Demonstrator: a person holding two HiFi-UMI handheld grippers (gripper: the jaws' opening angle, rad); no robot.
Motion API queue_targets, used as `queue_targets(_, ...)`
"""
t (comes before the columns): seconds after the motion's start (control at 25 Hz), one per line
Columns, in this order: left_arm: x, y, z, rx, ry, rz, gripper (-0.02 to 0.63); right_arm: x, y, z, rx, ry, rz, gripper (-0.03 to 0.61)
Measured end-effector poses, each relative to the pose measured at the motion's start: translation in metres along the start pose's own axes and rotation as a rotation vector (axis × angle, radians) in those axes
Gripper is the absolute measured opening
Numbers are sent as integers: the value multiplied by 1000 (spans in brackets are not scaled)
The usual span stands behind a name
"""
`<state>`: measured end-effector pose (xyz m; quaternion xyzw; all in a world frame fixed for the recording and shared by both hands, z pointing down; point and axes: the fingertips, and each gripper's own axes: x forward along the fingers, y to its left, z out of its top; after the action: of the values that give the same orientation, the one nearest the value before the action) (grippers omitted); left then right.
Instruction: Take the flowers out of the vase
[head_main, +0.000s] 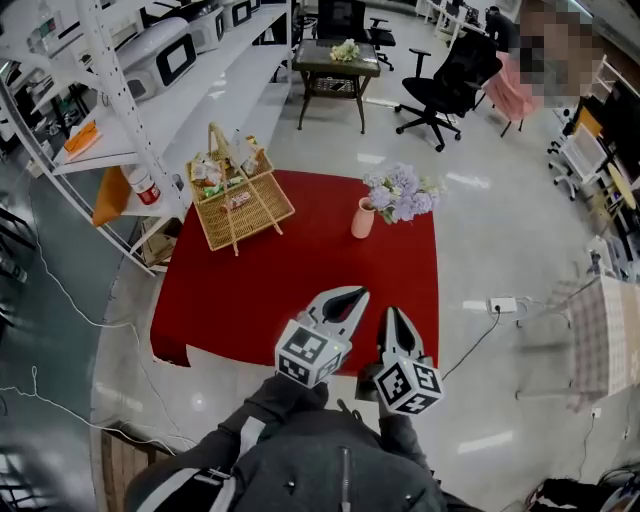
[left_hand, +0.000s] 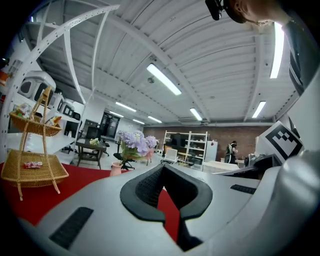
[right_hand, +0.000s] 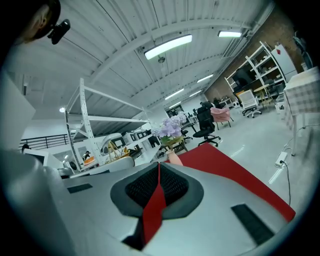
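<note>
- Status: not started. The flowers stand in the vase, upright, stems inside; nothing has hold of them.
- Location: the vase sits on the red table, toward its far right corner and near the right edge.
- Left claw: jaws closed together, nothing held, over the table's near edge.
- Right claw: jaws closed together, nothing held, just beside the left one and well apart from the vase.
- Remaining, in my judgement: the reach, opening a claw, gripping the stems, lifting them clear of the vase mouth; the whole task.
- Clearance: bare red cloth lies between the claws and the vase. The wicker basket stands far left, apart from that line.
- Edges: the blooms overhang toward the table's right edge; a sideways pull could tip the vase off it.
- Surroundings: shelving along the left, open floor on the right.
</note>
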<state>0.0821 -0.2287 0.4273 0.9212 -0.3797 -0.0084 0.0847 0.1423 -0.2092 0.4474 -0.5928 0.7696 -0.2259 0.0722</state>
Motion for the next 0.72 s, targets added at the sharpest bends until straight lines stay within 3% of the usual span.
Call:
queue_targets(0.4,48,38,5,21,21,-21,9,55,-19,17,13,-9,-22,14)
queue_targets(0.72,65,76,2,-9,23,7,9,89,-17,17,2,5,-10,14)
